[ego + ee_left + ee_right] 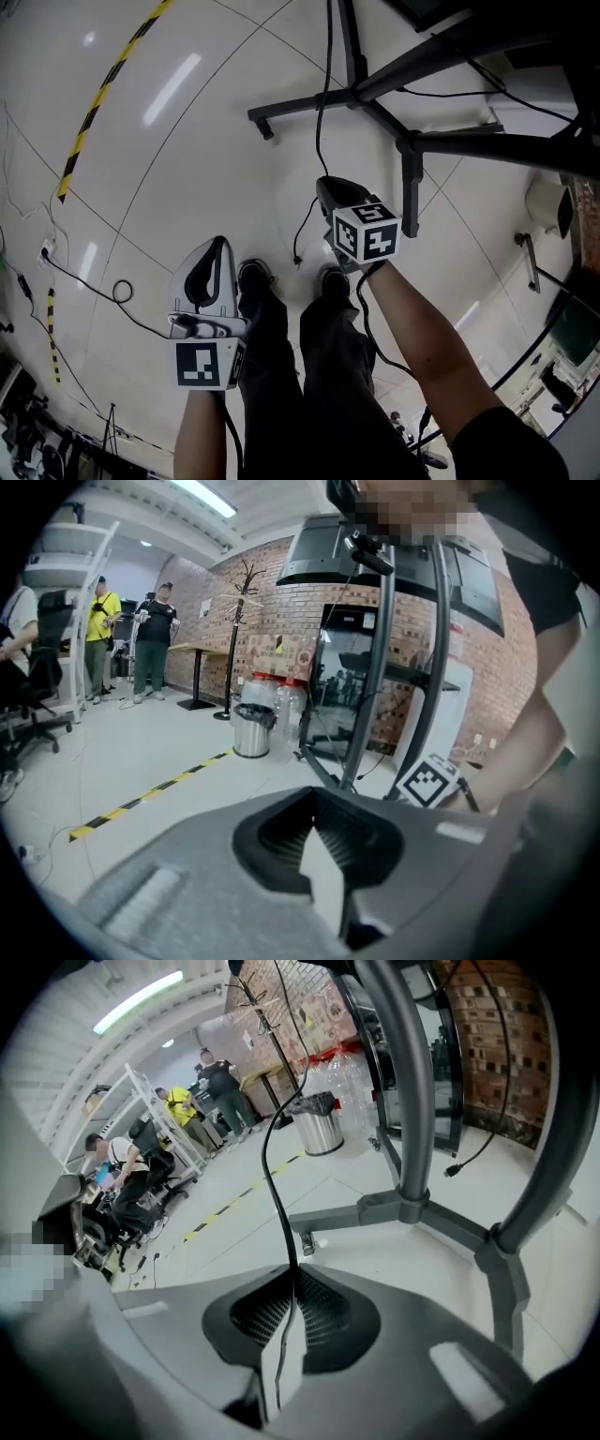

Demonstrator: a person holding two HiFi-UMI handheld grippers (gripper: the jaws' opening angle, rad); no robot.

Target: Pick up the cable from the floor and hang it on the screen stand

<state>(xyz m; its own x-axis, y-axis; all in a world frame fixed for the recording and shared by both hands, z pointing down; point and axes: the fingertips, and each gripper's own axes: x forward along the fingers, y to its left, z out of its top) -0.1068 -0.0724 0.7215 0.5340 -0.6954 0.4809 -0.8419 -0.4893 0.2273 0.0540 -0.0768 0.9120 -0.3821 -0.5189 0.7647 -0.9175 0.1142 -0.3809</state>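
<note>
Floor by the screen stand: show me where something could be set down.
Bare floor lies between the striped tape and the stand legs. Crowded: among those legs, where the cable hangs, and lower left, where another cord loops.

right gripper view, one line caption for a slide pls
Right gripper shut on the black cable, which rises beside the screen stand.

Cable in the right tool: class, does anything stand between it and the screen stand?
Nothing visible does. The right tool is shut on the cable, and the screen stand rises directly ahead of it.
</note>
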